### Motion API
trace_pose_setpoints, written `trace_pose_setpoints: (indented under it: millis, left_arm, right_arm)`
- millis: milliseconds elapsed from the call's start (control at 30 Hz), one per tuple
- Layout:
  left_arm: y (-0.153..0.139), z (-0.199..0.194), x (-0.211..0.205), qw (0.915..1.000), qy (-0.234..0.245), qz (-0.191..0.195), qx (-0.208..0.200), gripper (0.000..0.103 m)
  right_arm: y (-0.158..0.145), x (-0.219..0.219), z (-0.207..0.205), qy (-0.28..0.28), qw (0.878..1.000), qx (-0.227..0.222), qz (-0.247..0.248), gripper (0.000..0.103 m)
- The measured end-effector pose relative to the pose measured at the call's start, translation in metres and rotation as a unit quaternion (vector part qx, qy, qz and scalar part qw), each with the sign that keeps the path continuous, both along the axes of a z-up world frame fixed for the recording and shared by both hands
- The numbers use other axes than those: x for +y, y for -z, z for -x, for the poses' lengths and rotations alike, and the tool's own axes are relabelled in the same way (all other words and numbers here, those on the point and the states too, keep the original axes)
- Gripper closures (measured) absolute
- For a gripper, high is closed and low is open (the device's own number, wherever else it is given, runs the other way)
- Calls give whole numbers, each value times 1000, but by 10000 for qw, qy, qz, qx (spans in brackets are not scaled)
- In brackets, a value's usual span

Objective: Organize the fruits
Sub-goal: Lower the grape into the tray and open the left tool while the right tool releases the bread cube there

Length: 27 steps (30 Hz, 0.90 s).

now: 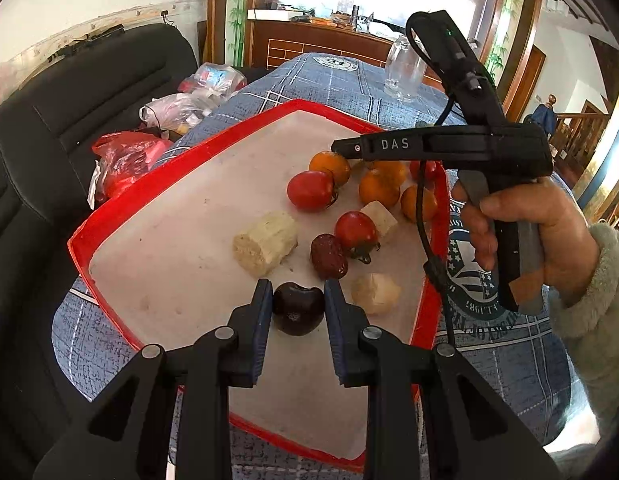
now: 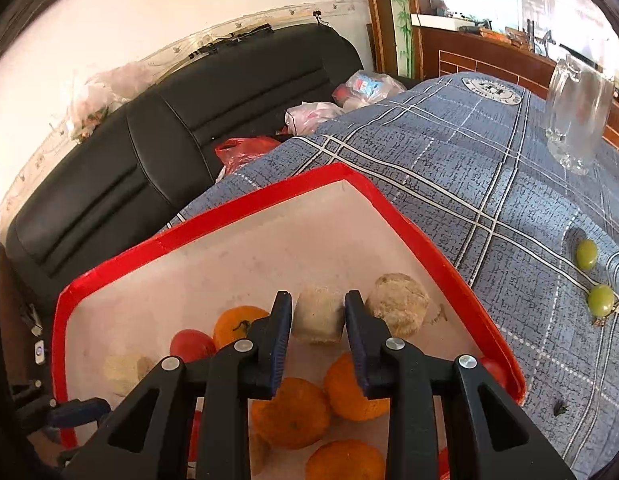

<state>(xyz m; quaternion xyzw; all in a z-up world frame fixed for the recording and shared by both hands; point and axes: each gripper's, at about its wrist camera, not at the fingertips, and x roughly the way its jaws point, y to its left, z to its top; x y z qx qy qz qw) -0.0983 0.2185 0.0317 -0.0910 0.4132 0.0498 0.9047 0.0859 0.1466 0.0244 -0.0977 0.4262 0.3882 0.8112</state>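
Left claw [image 1: 298, 304] grips a dark cherry [image 1: 297, 309] above the near part of the red-rimmed tray [image 1: 109, 216]. Right claw [image 2: 318, 316] clamps a pale sugarcane piece [image 2: 318, 314] over the tray's oranges [image 2: 291, 412].

Both the left gripper [image 1: 298, 304] and right gripper [image 2: 318, 316] point steeply downward, jaws clamped.
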Motion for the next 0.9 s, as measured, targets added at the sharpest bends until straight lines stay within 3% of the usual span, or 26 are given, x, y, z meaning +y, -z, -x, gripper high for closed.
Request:
trace_pose_setpoints:
  millis: [267, 533, 600, 733, 800, 833, 867, 900]
  left_arm:
    - [2, -1, -3, 9999, -71, -134, 6, 79]
    - [3, -1, -8, 9995, -141, -298, -23, 78]
    - [3, 0, -8, 9993, -172, -331, -35, 78]
    - [3, 3, -9, 9996, -197, -180, -132, 77]
    - [1, 8, -12, 9994, -205, -203, -205, 76]
    - [0, 9, -13, 9994, -201, -192, -228, 72]
    - [-2, 11, -14, 9992, -239, -202, -263, 51]
    - [-4, 14, -15, 9988, -289, -226, -327, 39]
  right_arm:
    - [-7, -8, 5, 60, 10000, -11, -66, 73]
    - [-23, -35, 27, 97, 9990, 19, -437, 71]
    - [-30, -45, 38, 94, 9983, 22, -579, 62]
    - [-44, -68, 62, 166, 9968, -142, -772, 32]
    - [-50, -79, 77, 185, 9962, -230, -821, 26]
    - [-52, -84, 83, 169, 9960, -257, -845, 23]
    - [-53, -89, 90, 161, 9956, -284, -875, 18]
    - [-55, -96, 97, 175, 9953, -313, -895, 16]
